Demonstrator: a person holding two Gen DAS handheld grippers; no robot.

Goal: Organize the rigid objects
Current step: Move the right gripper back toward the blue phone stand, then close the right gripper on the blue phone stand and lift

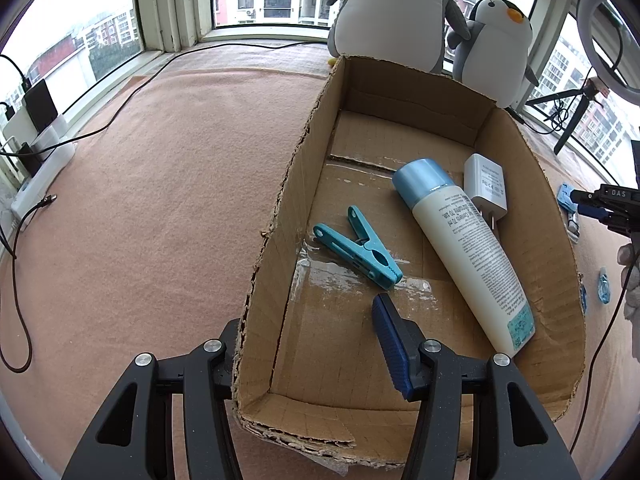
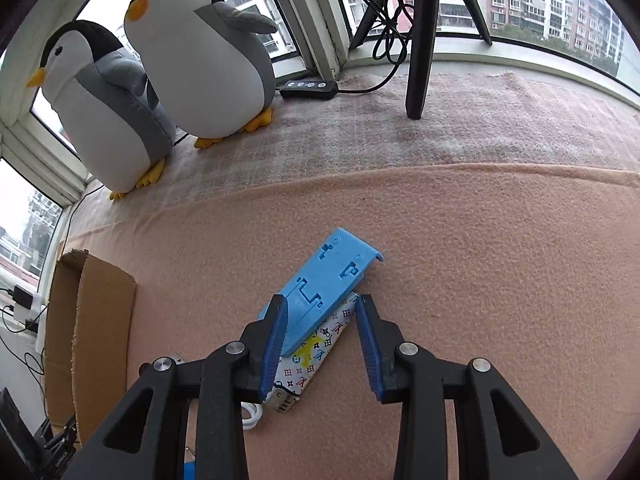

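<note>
- Straddling the near left wall of the cardboard box point(image 1: 276, 216), the left gripper point(image 1: 308, 344) fills the bottom of the left wrist view; one finger sits outside the wall and the blue-padded one point(image 1: 390, 344) hangs inside, jaws spread wide with nothing between them but that wall.
- On the box floor, centre frame, lies a teal clothespin point(image 1: 356, 248), flat and well clear of the pad.
- To its right a cream bottle with a blue cap point(image 1: 468, 252) lies on its side, running from centre toward the lower right, with a white charger plug point(image 1: 486, 188) just beside its cap end.
- At the right edge of that view the right gripper point(image 1: 604, 206) shows as a dark shape outside the box, over small blue items on the pink blanket point(image 1: 152, 200).
- In the right wrist view the right gripper point(image 2: 320, 340) points down at the blanket, jaws parted and grasping nothing, its blue pads point(image 2: 276, 340) flanking two stacked things in the lower centre.
- A blue plastic bracket point(image 2: 320, 284) rests tilted on top of a white patterned case point(image 2: 320, 352); the left pad appears to touch the bracket's edge, the right pad stands beside the case.
- The box rim point(image 2: 92, 320) shows at the lower left, and two plush penguins point(image 2: 208, 60) stand at the upper left.
</note>
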